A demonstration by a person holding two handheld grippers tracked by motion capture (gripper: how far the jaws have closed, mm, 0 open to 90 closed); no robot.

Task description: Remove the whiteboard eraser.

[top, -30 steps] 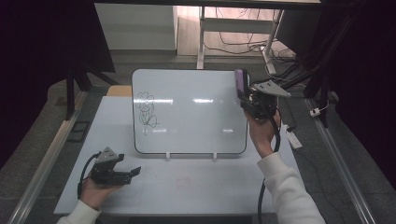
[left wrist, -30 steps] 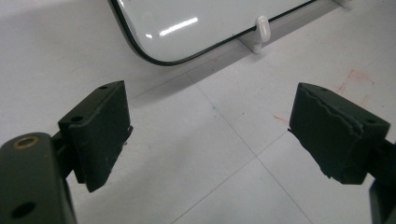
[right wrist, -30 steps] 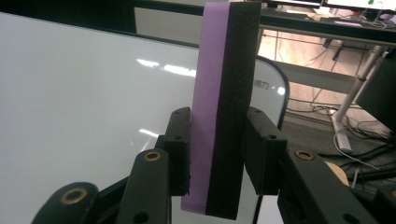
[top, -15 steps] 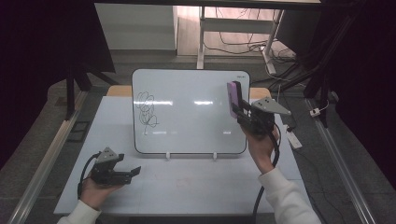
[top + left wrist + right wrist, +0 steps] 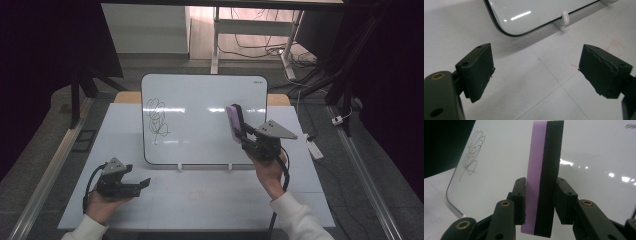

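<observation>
A person sits at a white table (image 5: 200, 200), a black two-jaw gripper in each hand. The right gripper (image 5: 243, 132) is clamped on a purple-and-black rectangular foam eraser (image 5: 234, 123), one jaw against the purple face and one against the black felt face. The eraser stands upright, held in front of the right half of a glossy white rectangular whiteboard with a thin black edge (image 5: 200, 100), which leans on small white clips; whether the eraser touches the board cannot be told. A black scribble (image 5: 157, 119) marks the board's left part. The left gripper (image 5: 142, 184) rests low near the table's front left, jaws spread wide with nothing between them.
</observation>
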